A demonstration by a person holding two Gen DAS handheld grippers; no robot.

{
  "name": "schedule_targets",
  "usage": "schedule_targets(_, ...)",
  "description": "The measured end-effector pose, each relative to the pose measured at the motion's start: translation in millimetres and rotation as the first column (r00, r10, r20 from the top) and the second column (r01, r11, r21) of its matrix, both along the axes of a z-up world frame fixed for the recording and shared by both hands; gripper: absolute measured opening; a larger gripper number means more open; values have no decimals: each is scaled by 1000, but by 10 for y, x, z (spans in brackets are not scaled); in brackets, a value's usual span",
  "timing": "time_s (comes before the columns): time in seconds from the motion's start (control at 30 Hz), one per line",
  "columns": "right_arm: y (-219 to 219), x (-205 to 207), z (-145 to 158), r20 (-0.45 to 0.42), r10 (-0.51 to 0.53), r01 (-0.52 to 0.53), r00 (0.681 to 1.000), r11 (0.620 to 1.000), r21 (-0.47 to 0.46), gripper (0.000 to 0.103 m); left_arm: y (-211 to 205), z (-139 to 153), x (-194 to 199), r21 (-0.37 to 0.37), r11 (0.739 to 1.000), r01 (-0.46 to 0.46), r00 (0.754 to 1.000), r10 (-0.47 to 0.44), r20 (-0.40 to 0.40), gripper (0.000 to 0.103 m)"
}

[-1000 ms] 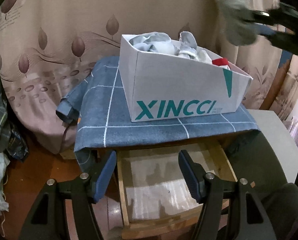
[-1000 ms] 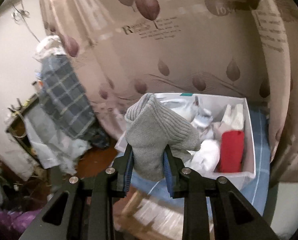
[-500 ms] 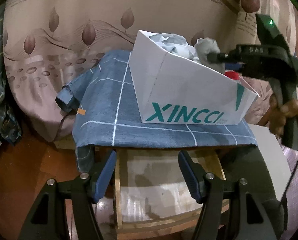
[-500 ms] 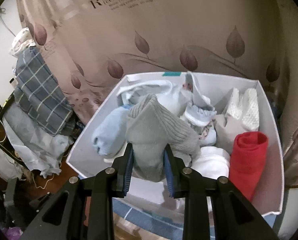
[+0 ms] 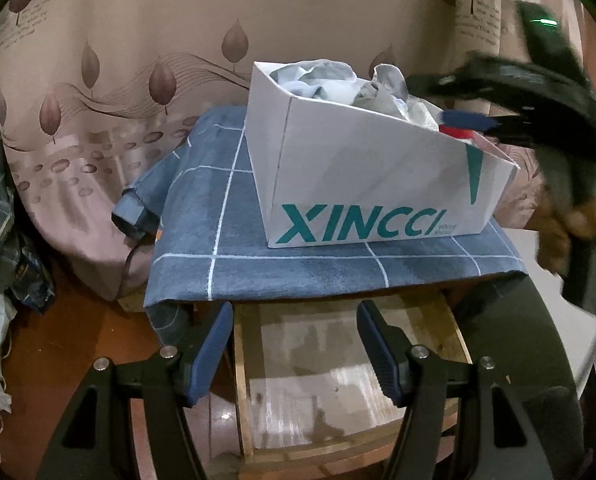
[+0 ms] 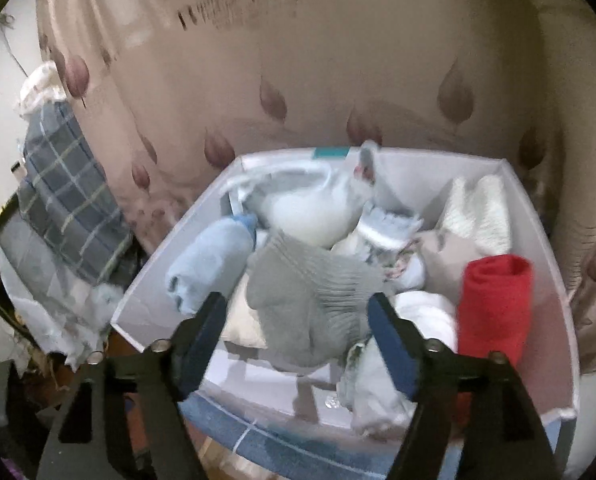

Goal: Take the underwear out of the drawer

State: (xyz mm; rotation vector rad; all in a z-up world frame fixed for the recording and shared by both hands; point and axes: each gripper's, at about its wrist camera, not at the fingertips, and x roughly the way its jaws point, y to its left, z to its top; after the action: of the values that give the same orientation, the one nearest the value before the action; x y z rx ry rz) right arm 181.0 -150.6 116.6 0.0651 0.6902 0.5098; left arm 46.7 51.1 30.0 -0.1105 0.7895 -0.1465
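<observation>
A grey ribbed garment lies loose on the pile in the white XINCCI box, between my right gripper's fingers, which are opening and no longer press on it. In the left wrist view the box stands on a blue checked cloth, and the right gripper, in a person's hand, hovers over its right end. My left gripper is open with nothing in it above the pulled-out wooden drawer, whose visible bottom is bare.
The box holds several rolled garments, among them a red one, a light blue one and white ones. A leaf-print curtain hangs behind. A checked bundle and bags lie on the floor at left. A white surface stands right of the drawer.
My right gripper came down over the box with the grey garment and spread its fingers, leaving the garment on the pile. My left gripper stayed open above the drawer.
</observation>
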Motion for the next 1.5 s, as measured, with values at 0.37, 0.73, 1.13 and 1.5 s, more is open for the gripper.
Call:
schedule_targets(0.37,-521,-1646,-163,325,-282,271,903,959,79,102,-123,145,-108,2,998,-70,992,69,105,66)
schedule_targets(0.73,-582,-1917,-406,258,-330,315,908,944,100,103,-399,286,-339,137,980,-147,967,113,227,67)
schedule_targets(1.13,-571,-1905,-431,248,-334,325,909,942,79,103,-537,270,-397,189,975,-121,967,72,245,68)
schedule_targets(1.5,-504,-1875,-448,254,-332,334,908,942,39,103,-469,264,-371,163,978,-131,964,88,250,68)
